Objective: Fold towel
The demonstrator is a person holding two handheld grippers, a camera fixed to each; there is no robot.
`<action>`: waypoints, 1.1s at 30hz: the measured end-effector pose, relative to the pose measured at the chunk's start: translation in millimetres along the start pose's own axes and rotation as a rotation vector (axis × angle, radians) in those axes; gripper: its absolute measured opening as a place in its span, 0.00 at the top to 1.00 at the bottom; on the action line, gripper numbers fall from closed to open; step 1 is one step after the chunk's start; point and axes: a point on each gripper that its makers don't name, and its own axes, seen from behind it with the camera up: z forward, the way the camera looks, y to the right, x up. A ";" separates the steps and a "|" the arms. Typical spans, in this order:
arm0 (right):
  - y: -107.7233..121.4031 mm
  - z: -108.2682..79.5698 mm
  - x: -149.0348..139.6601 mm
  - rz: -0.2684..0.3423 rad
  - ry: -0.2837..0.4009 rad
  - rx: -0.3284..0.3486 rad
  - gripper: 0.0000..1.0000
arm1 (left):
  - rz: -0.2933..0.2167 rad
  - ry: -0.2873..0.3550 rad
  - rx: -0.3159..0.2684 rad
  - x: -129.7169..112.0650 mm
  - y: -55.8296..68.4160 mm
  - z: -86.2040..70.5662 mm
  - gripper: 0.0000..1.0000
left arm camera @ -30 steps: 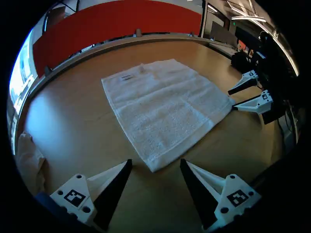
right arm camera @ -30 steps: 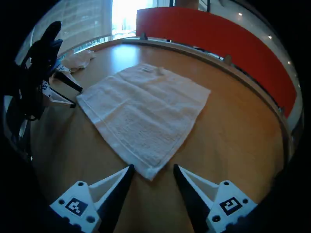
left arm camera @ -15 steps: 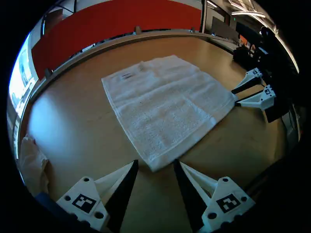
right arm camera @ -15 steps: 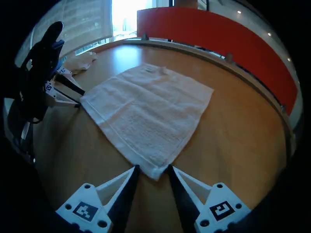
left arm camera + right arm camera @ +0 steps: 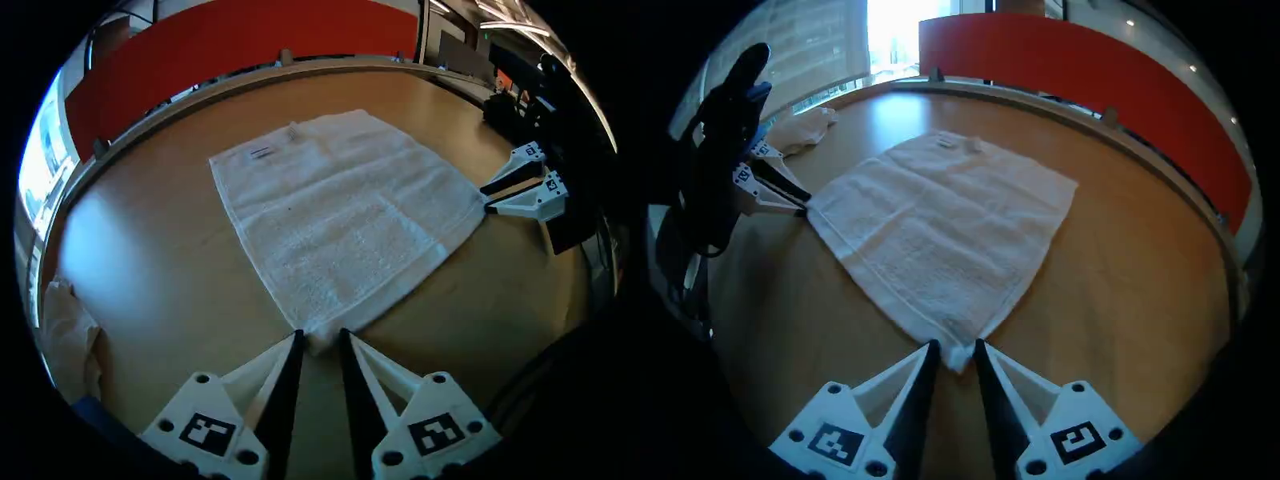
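A white towel [image 5: 344, 208] lies flat and spread out on the wooden table [image 5: 144, 240], with a small label near its far edge. My left gripper [image 5: 320, 340] has its fingers closed on the towel's near corner. In the same view, the right gripper [image 5: 485, 202] grips the corner at the far right. In the right gripper view, the towel [image 5: 944, 216] spreads ahead and my right gripper [image 5: 954, 352] pinches its near corner. At the left of that view, the left gripper [image 5: 804, 204], held by a dark-gloved hand, has the corner.
A crumpled pale cloth [image 5: 64, 336] lies near the table's edge, seen also as a cloth [image 5: 800, 128] by the window. A red panel [image 5: 240, 48] runs behind the curved far edge of the table. Dark equipment [image 5: 512, 112] stands at the right.
Both grippers have moved forward onto the towel's corners and their fingers have closed from wide apart to a narrow pinch. The towel itself has stayed flat.
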 end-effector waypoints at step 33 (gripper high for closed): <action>-11.3 -47.4 36.5 0.022 0.057 -0.007 0.83 | -0.104 0.049 -0.036 17.4 14.8 -45.0 0.88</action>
